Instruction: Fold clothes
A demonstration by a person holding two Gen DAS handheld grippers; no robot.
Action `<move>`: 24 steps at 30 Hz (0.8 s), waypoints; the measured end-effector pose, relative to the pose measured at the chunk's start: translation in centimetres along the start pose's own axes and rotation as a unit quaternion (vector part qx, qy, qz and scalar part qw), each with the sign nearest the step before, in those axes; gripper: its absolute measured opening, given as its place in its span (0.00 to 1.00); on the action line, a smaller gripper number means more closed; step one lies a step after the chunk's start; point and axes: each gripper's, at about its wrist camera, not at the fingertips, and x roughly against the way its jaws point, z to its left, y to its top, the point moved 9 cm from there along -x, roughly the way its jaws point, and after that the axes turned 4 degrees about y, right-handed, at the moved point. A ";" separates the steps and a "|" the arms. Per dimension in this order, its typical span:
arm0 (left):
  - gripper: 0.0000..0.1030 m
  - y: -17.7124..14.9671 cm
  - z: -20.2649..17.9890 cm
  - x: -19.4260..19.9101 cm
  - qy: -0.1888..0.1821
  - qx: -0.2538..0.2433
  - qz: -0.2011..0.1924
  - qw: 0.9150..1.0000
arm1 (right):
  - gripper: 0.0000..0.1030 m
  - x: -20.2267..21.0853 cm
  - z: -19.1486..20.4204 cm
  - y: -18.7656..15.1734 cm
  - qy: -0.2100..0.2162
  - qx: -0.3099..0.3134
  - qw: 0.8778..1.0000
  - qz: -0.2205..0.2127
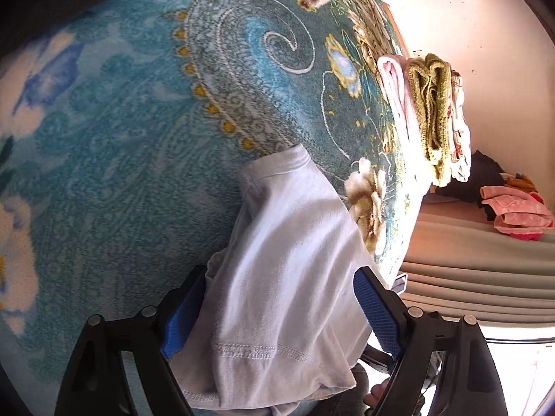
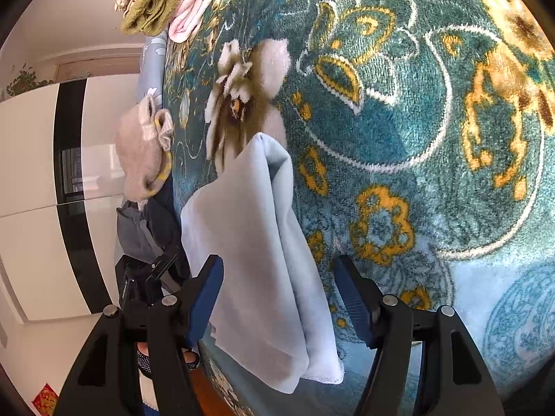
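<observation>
While both sets of jaws stand spread, a folded pale lavender garment (image 1: pixel 277 277) lies on a teal floral blanket (image 1: pixel 121 156), and neither gripper pinches it. Seen from the left wrist, the left gripper (image 1: pixel 277 312) straddles the cloth: the fabric runs up between the two blue pads (image 1: pixel 378 312) with a stitched hem nearest the camera, and it drapes loosely against both inner faces without being squeezed. Beyond the jaws' tips, the garment narrows to a folded corner on the blanket's paisley pattern. To the right of the jaws and further out, a stack of folded laundry (image 1: pixel 430 118), pink, olive green and printed white, sits at the blanket's edge, with a heap of pink cloth (image 1: pixel 517 215) well apart beyond it. Seen from the right wrist, the right gripper (image 2: pixel 277 298) is likewise parted, its left pad just touching the edge of the same pale garment (image 2: pixel 256 260), whose doubled layers fill the left half of the gap; the right pad stands clear of it over bare blanket (image 2: pixel 416 138). To the left of those jaws, further out, a beige knitted item (image 2: pixel 142 149) rests at the blanket's edge, above dark clothing (image 2: pixel 149 228).
</observation>
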 end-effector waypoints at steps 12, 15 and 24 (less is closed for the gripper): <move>0.73 -1.8 -1.8 -2.0 0.018 -0.027 0.045 0.998 | 0.67 -1.3 0.6 -0.2 0.015 0.005 1.000 0.008; 0.48 -2.0 -1.1 -1.8 0.042 -0.024 0.039 0.998 | 0.66 -1.3 0.5 -0.1 0.017 0.001 1.000 0.007; 0.21 -2.3 -3.0 -0.3 0.057 -0.051 0.010 0.997 | 0.09 -1.2 0.9 -0.4 0.007 0.000 1.000 0.019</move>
